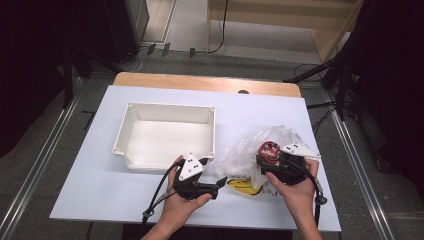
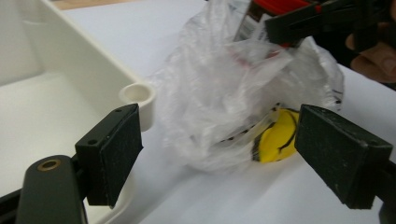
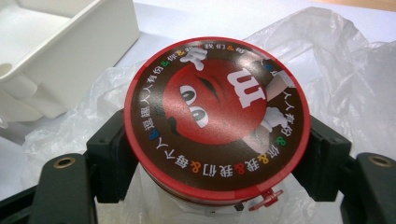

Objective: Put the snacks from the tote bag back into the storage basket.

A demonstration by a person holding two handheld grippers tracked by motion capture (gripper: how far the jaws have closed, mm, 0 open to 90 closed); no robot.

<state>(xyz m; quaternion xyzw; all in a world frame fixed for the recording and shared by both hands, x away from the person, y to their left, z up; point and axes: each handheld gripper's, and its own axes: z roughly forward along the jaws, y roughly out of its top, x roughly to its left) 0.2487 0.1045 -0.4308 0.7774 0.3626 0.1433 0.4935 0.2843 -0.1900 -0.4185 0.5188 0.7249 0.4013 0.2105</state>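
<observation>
A round candy tub (image 3: 215,116) with a red-rimmed brown lid stands upright over a crumpled clear plastic bag (image 1: 255,147). My right gripper (image 3: 217,156) is shut on the tub, one pad on each side below the lid; the tub (image 1: 269,150) shows above the bag at the table's right. A yellow and black item (image 2: 278,137) lies under the bag's near edge. My left gripper (image 2: 219,154) is open in front of the bag (image 2: 224,93), with nothing pressed between its pads (image 2: 114,149). In the high view it (image 1: 217,186) sits just left of the bag.
An empty white plastic bin (image 1: 167,112) stands on the white table sheet, left of the bag; its near right corner post (image 2: 137,93) is close to my left gripper. The wooden table edge (image 1: 205,82) runs along the back.
</observation>
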